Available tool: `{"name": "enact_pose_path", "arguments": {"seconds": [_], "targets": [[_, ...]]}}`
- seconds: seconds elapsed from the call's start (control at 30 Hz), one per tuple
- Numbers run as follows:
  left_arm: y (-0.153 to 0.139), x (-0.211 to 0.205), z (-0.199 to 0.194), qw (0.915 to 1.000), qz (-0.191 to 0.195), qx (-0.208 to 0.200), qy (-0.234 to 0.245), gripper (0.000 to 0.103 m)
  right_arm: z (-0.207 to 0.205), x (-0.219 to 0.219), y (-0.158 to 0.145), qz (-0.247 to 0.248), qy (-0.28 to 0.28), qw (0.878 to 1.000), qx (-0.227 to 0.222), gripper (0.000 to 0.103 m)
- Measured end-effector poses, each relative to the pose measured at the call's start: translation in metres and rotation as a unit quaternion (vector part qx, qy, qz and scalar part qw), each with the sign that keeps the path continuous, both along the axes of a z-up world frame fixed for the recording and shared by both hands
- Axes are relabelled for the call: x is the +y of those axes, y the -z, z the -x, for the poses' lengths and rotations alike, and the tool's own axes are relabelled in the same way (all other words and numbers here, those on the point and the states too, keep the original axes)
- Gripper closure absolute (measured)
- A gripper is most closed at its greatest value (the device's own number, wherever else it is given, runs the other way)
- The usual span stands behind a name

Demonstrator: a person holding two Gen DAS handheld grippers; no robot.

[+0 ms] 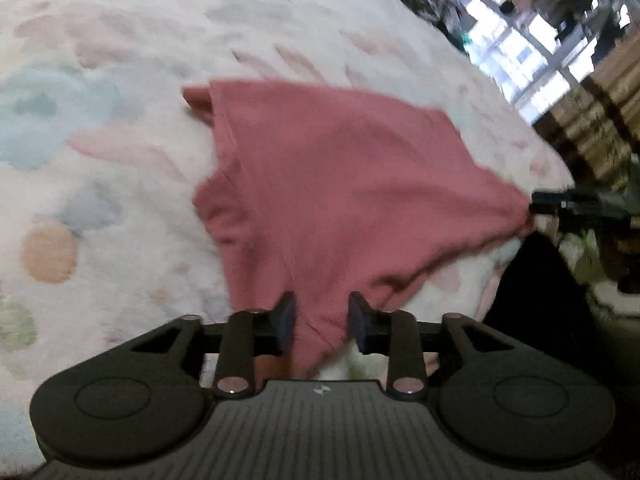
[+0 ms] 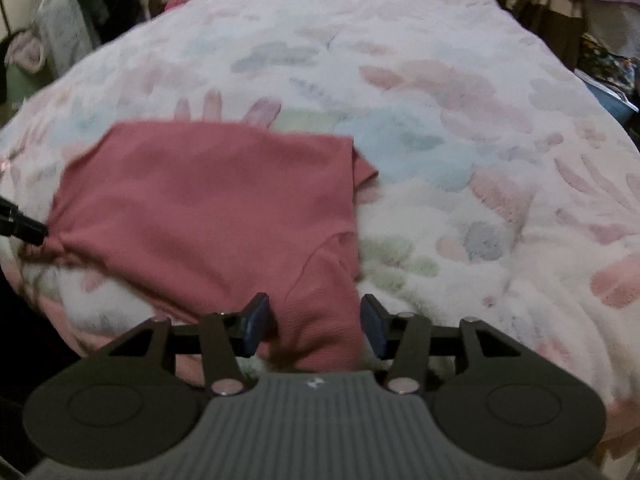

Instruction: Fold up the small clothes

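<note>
The pink garment (image 1: pixel 332 184) is spread on the fleecy blanket (image 1: pixel 100 128) ahead, corners lying loose between both parted left gripper (image 1: pixel 322 322) and right gripper (image 2: pixel 314 326) jaws.

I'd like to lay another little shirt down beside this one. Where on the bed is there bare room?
The patterned blanket lies bare beyond the pink shirt and to the side of its sleeve, out to the bed's far edge. The near edge is crowded: both the left gripper and right gripper straddle the shirt's corners there.
</note>
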State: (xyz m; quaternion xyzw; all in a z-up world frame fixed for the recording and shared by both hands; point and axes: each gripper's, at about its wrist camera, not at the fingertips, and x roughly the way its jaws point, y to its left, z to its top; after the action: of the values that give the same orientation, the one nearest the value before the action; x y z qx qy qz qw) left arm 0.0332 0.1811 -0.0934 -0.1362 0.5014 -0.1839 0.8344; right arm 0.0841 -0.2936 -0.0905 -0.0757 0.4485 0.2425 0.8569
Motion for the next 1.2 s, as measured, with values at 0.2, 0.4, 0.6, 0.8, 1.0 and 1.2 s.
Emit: {"name": "enact_pose_path", "arguments": {"seconds": [0.2,0.4,0.6,0.8,1.0,1.2], "targets": [[-0.016,0.002,0.003,0.9982,0.053,0.005,-0.027,0.052,0.007,0.018,-0.022,-0.057,-0.005,0.998,-0.012,0.054],[0.003,-0.024,0.011,0.9671,0.219,0.056,-0.117,0.035,0.008,0.037,-0.027,-0.074,-0.015,0.997,-0.018,0.051],[0.027,-0.051,0.003,0.9296,0.27,0.095,-0.233,0.035,0.006,0.043,-0.026,-0.073,-0.008,0.997,-0.017,0.051],[0.048,-0.072,0.005,0.9038,0.272,0.149,-0.295,0.035,-0.001,0.046,-0.023,-0.081,0.004,0.997,-0.014,0.051],[0.066,-0.086,0.016,0.8512,0.329,0.146,-0.382,0.035,-0.011,0.053,-0.016,-0.086,-0.001,0.996,-0.008,0.051],[0.076,-0.103,0.014,0.8328,0.339,0.132,-0.417,0.035,-0.017,0.061,-0.017,-0.088,-0.014,0.996,-0.013,0.051]]}}
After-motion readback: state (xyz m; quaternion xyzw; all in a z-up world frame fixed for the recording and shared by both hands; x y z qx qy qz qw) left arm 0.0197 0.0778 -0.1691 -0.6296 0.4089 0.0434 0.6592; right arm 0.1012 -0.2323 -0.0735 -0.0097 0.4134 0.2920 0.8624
